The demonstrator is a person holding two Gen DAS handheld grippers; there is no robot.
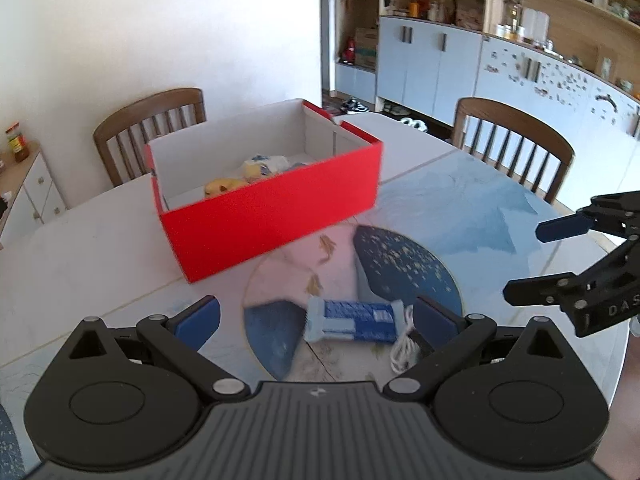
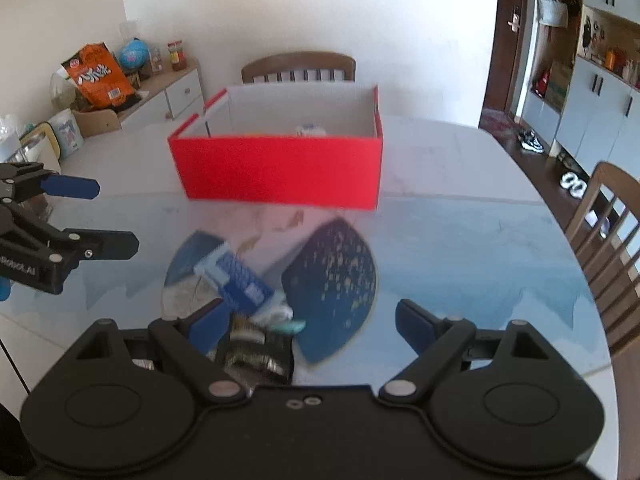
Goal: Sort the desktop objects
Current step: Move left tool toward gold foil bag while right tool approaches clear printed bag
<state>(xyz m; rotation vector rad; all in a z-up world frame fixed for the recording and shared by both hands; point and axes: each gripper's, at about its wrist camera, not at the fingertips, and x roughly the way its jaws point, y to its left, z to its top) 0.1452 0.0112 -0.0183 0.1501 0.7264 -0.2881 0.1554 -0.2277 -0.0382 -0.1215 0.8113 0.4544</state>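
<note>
I'm looking down my left tongs point(image 1: 316, 316), spread wide and gripping nothing, with the blue packet point(image 1: 352, 320) lying flat on the tabletop point(image 1: 80, 248) between the blue pads, not touched by either. I'm judging that's my next pick, lined up this way so the pads can close across its short side. Just right of it a white cord point(image 1: 402, 346) is coiled by the right pad, near enough to snag, I'd say.

Behind sits the red box point(image 1: 272, 208), open at the top, already holding some yellow and white items; that's presumably where everything is going. Further right my right tongs point(image 2: 308, 320) are hanging released too, empty, over a dark blurred thing point(image 2: 256, 354) with a small teal piece point(image 2: 290, 326) beside it; I can't tell what it is.

The tabletop is glossy, pale, with a blue round pattern at its centre. Wooden chairs point(image 1: 516, 140) are standing round it, a low cabinet to the left, shelves and grey cupboards to the right.
</note>
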